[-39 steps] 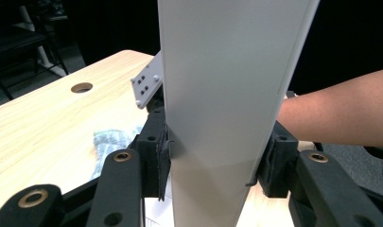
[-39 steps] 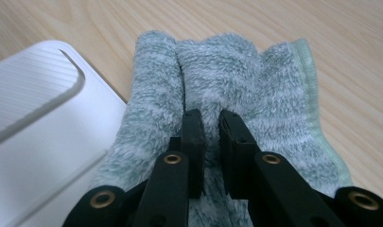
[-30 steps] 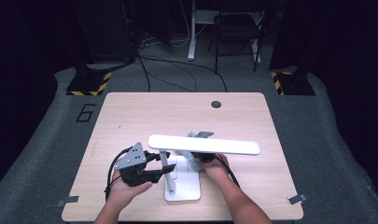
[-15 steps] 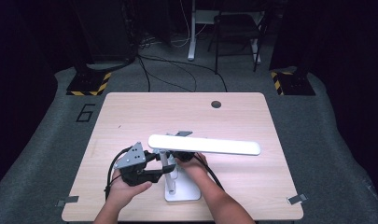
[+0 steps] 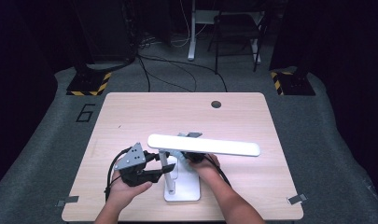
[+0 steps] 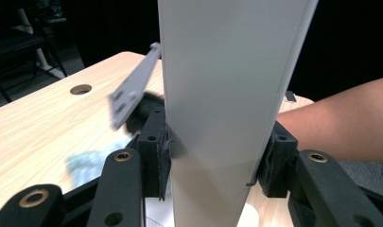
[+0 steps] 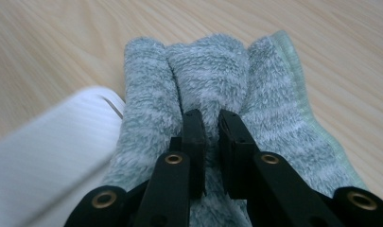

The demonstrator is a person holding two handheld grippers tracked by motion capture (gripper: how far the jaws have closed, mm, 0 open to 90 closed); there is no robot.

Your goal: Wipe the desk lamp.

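White desk lamp (image 5: 177,186) with long flat head on wooden table (image 5: 130,116), left gripper (image 6: 213,165) clamping its upright post, right gripper (image 7: 212,142) pinching fluffy grey-green cloth (image 7: 217,71) beside lamp base.

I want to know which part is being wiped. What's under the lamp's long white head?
Under the lamp head: the right gripper pinching a grey-green cloth beside the white base. The head covers most of the cloth.

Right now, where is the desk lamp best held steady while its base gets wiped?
Grip the lamp's upright post low down, coming level from the left, as the left hand-held gripper does. The post is narrow and flat-sided, so the pads seat squarely, clear of the cloth.
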